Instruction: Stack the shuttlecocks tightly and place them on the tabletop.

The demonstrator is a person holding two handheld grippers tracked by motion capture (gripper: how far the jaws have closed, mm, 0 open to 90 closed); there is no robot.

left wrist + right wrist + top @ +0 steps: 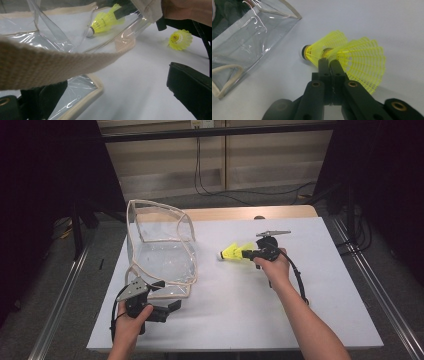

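Observation:
A clear plastic bag point(161, 251) with beige trim stands open on the left of the white table point(250, 315). My left gripper point(166, 295) is open at the bag's near corner. In the left gripper view point(115, 80) a beige strap point(50, 65) crosses just above its left jaw. My right gripper point(246, 253) is shut on the skirt of a yellow shuttlecock point(231, 253), white cork pointing toward the bag point(249, 32). The right gripper view point(329, 61) shows that shuttlecock point(317, 51) pinched at its skirt. A second yellow shuttlecock point(364, 62) lies just behind it point(180, 39).
The table's wooden far edge point(250, 213) and metal frame rails point(65, 285) border the work area. White table surface spreads out to the right and in front of the right hand point(274, 270). Cables point(210, 185) run across the floor behind.

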